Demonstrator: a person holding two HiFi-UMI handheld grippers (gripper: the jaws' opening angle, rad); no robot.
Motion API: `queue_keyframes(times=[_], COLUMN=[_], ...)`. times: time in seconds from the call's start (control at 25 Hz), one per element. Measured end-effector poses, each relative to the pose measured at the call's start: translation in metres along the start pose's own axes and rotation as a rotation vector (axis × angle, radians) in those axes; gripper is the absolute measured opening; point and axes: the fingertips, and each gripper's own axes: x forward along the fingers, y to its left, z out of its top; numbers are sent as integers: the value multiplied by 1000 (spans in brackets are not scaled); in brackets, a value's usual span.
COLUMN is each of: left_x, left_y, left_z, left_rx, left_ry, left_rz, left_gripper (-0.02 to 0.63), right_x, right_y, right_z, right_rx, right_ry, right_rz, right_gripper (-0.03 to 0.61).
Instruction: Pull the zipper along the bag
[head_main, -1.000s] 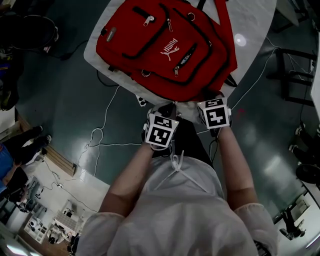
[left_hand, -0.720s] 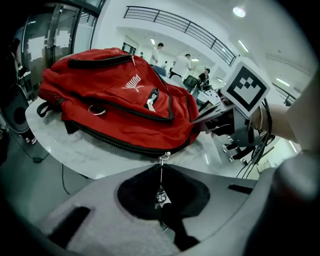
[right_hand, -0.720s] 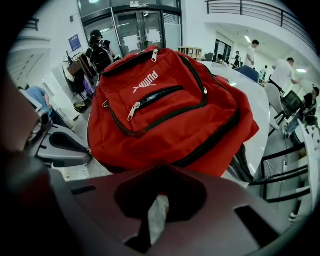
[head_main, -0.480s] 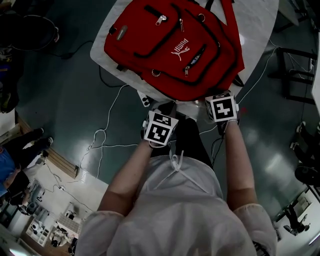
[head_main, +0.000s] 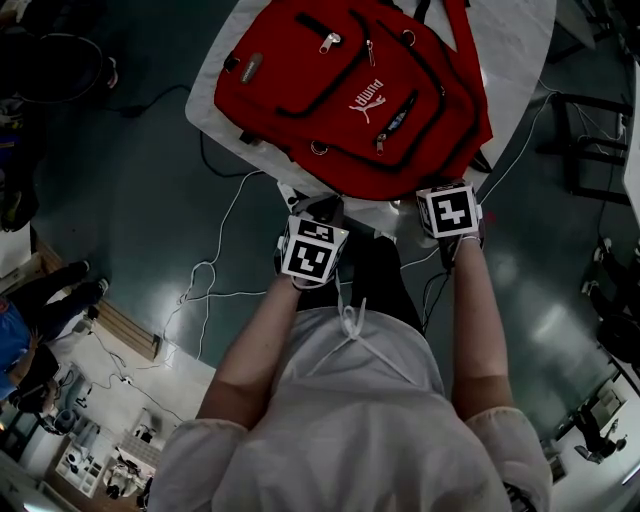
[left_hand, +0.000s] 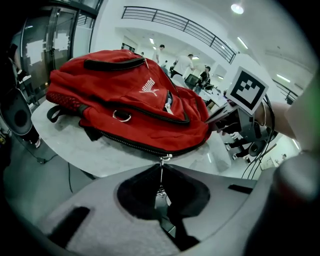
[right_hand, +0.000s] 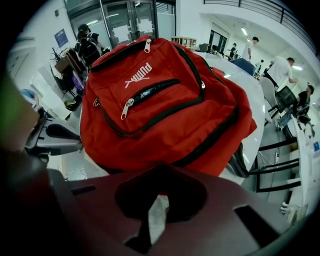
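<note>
A red backpack (head_main: 350, 90) lies on a round white table (head_main: 520, 40), front pockets up. My left gripper (head_main: 320, 212) is at the bag's near edge. In the left gripper view its jaws (left_hand: 161, 192) are shut on the thin metal zipper pull (left_hand: 161, 167), which hangs from the black zipper along the bag's bottom edge (left_hand: 130, 145). My right gripper (head_main: 440, 190) is at the bag's near right corner. Its jaws (right_hand: 159, 175) look shut on the red fabric edge (right_hand: 165, 160). The right gripper (left_hand: 235, 117) also shows in the left gripper view, touching that corner.
White cables (head_main: 200, 280) trail over the dark floor left of the table. A black chair frame (head_main: 590, 150) stands at the right. Several people (left_hand: 187, 65) are at desks far behind the table. Glass doors (right_hand: 125, 25) lie beyond the bag.
The bag and both grippers have drifted a little up and right in the head view. The right gripper has moved farther right along the bag's corner; the left stays at the near edge.
</note>
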Motion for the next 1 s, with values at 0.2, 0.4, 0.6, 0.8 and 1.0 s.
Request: queue_keyframes(times=[0.2, 0.4, 0.6, 0.8, 1.0], left_x=[-5, -9, -19, -28, -29], left_y=[14, 35, 56, 87, 98], left_z=[4, 7, 14, 23, 31], left_rx=[21, 16, 33, 37, 56], left_ry=[-5, -13, -10, -17, -11], left_rz=[15, 57, 98, 143, 157], left_gripper=[21, 21, 21, 22, 23], right_x=[1, 1, 0, 3, 1], right_y=[0, 1, -1, -1, -6], right_z=[0, 9, 0, -1, -7], right_rx=[-28, -82, -53, 7, 14], right_ry=[55, 75, 96, 89, 117], right_rz=[-27, -44, -47, -19, -31], right_gripper=[26, 26, 26, 26, 26])
